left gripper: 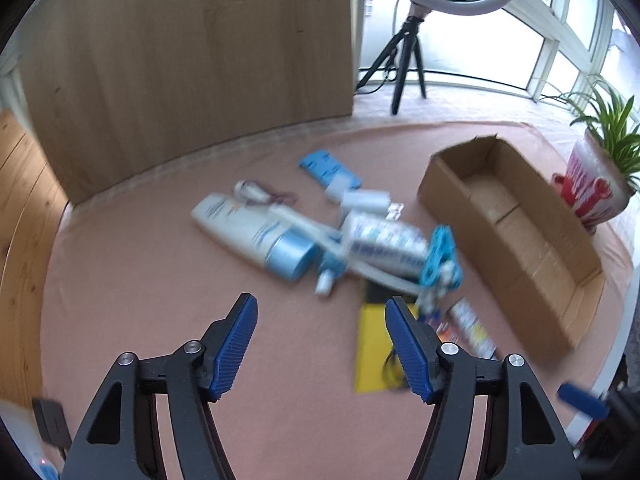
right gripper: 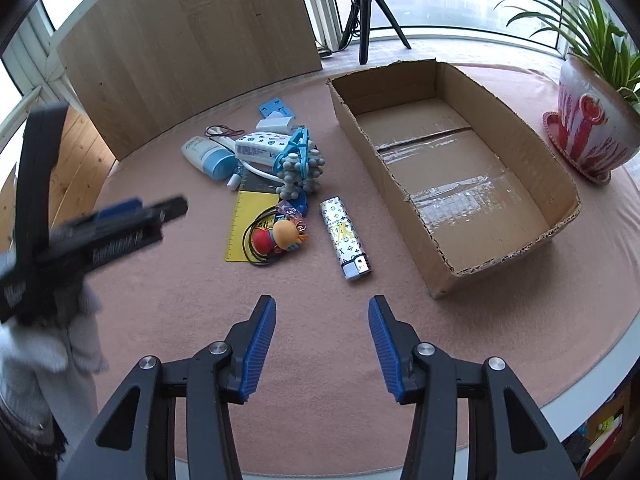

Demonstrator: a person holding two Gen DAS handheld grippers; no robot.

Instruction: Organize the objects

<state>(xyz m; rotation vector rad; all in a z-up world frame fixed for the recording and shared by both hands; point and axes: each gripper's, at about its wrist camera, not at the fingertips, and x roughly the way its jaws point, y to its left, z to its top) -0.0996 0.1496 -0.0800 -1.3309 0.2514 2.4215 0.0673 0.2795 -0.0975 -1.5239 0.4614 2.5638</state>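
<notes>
A heap of small objects lies on the pink cloth: a white bottle with a blue cap [left gripper: 256, 234] [right gripper: 208, 156], a patterned white tube [left gripper: 386, 240] [right gripper: 260, 148], a blue and grey ball toy [left gripper: 438, 258] [right gripper: 300, 168], a yellow ruler card [right gripper: 248, 224], a cartoon figure [right gripper: 282, 236] and a patterned lighter [right gripper: 346, 238]. An empty cardboard box [left gripper: 516, 236] [right gripper: 452, 160] stands to their right. My left gripper [left gripper: 320, 344] is open and empty above the cloth; it shows blurred in the right wrist view [right gripper: 120, 216]. My right gripper [right gripper: 322, 344] is open and empty, just short of the lighter.
A potted plant in a red and white pot [right gripper: 588, 120] [left gripper: 592, 184] stands right of the box. A wooden panel [left gripper: 188, 60] stands behind the heap. A ring light on a tripod [left gripper: 408, 60] stands at the back by the windows.
</notes>
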